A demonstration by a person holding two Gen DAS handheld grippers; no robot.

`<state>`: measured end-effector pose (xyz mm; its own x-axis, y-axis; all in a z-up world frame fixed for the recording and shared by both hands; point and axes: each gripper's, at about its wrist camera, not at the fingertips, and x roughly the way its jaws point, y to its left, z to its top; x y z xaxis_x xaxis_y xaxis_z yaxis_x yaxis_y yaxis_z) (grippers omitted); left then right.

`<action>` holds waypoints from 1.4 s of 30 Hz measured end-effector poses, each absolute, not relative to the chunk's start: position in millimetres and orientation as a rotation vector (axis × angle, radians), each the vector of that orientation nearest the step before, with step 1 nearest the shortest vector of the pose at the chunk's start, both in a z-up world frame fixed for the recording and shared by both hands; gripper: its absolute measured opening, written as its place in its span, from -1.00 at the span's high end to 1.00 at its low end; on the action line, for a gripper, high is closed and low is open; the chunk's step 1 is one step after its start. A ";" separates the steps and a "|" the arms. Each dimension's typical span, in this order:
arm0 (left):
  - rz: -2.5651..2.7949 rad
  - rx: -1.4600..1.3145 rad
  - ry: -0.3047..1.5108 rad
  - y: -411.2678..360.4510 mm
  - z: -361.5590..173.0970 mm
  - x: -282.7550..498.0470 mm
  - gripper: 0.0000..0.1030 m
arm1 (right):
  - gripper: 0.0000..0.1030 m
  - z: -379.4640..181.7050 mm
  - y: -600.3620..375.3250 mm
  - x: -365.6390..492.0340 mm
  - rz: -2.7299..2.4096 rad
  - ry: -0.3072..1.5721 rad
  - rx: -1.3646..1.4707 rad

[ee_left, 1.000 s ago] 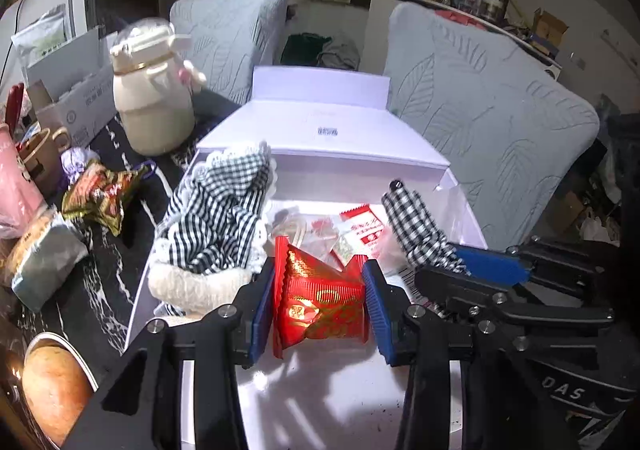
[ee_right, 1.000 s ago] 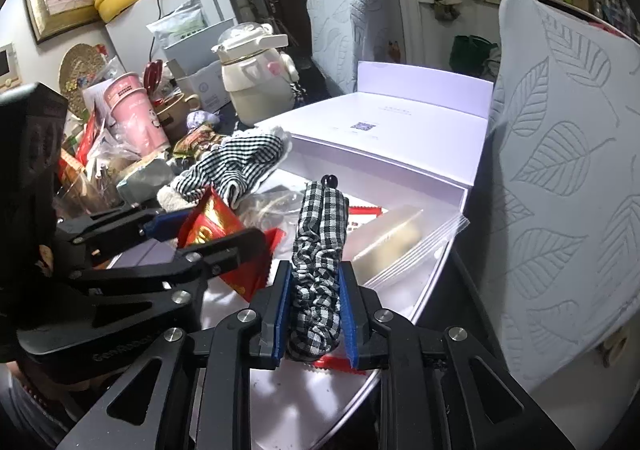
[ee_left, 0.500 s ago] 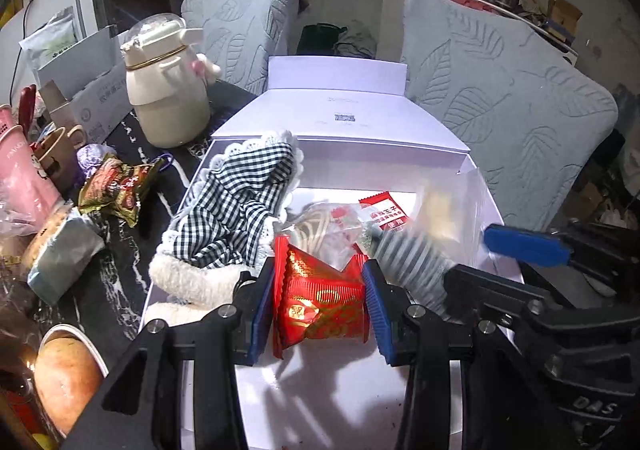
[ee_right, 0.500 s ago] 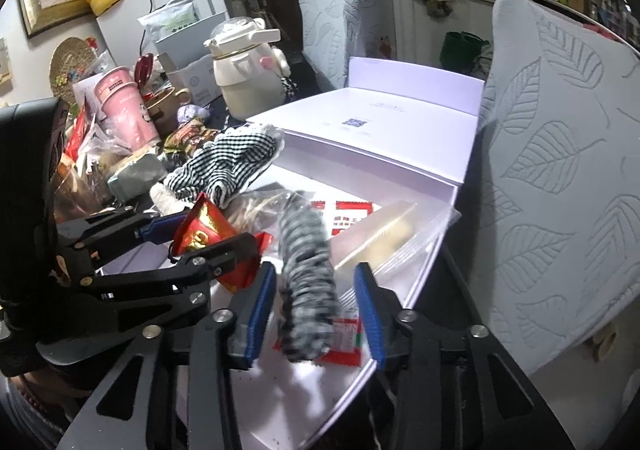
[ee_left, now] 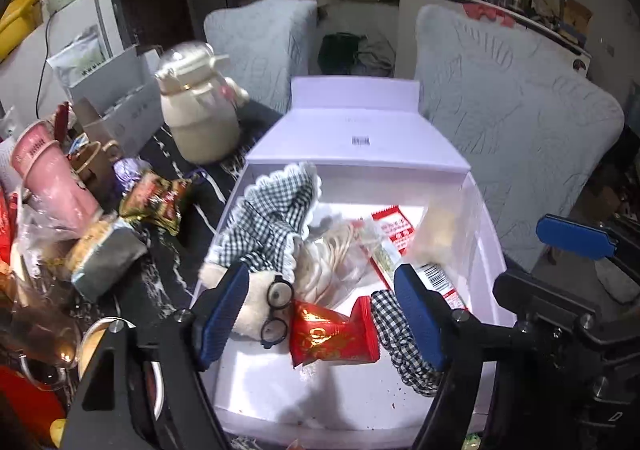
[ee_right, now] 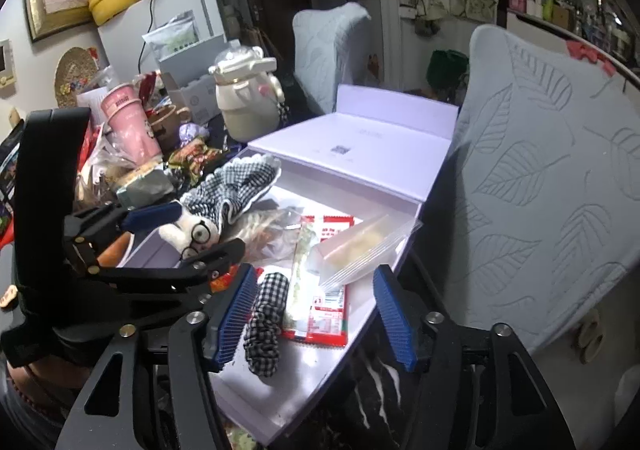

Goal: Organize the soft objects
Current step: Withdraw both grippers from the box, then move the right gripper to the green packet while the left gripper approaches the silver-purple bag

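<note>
The left gripper [ee_left: 324,310] has just been opening; its blue ribbed pads now stand spread, and the red foil packet [ee_left: 332,334] lies free between them on the floor of the white box [ee_left: 360,410], touching neither pad. The right gripper [ee_right: 316,314] has likewise just been opening and is spread wide; the black-and-white checked scrunchie [ee_right: 266,322] lies loose in the box just inside its left pad, crinkled and tube-shaped.

The box is shallow and rectangular, of smooth pale card, its lid [ee_left: 356,141] folded back flat behind it. Inside, beside the red packet, sits a fuzzy cream plush toy [ee_left: 256,310] with round black glasses and a checked, lace-edged cloth [ee_left: 272,221] draped over the box's left wall. Further in lie a clear crinkly bag of pale bands [ee_left: 336,258], a flat red-and-white sachet [ee_left: 394,230] and a clear zip bag [ee_right: 356,246] against the right wall.

Outside, on the dark marbled table [ee_left: 172,262], stand a cream jug [ee_left: 196,117], a pink cup [ee_left: 52,185] and a foil snack wrapper [ee_left: 158,197].
</note>
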<state>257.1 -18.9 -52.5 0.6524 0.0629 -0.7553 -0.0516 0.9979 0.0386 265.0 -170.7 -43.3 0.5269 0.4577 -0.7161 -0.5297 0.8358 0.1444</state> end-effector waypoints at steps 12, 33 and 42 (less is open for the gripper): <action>0.087 0.041 0.727 -23.6 9.4 220.5 -0.46 | -0.31 10.5 -182.9 232.0 0.588 0.700 -0.095; 0.033 0.092 0.504 -42.7 86.3 127.1 -0.46 | -0.68 75.6 -209.4 148.9 0.579 0.502 -0.092; -0.006 0.079 0.475 -43.7 92.7 84.1 -0.46 | -0.69 83.5 -219.0 110.1 0.588 0.469 -0.083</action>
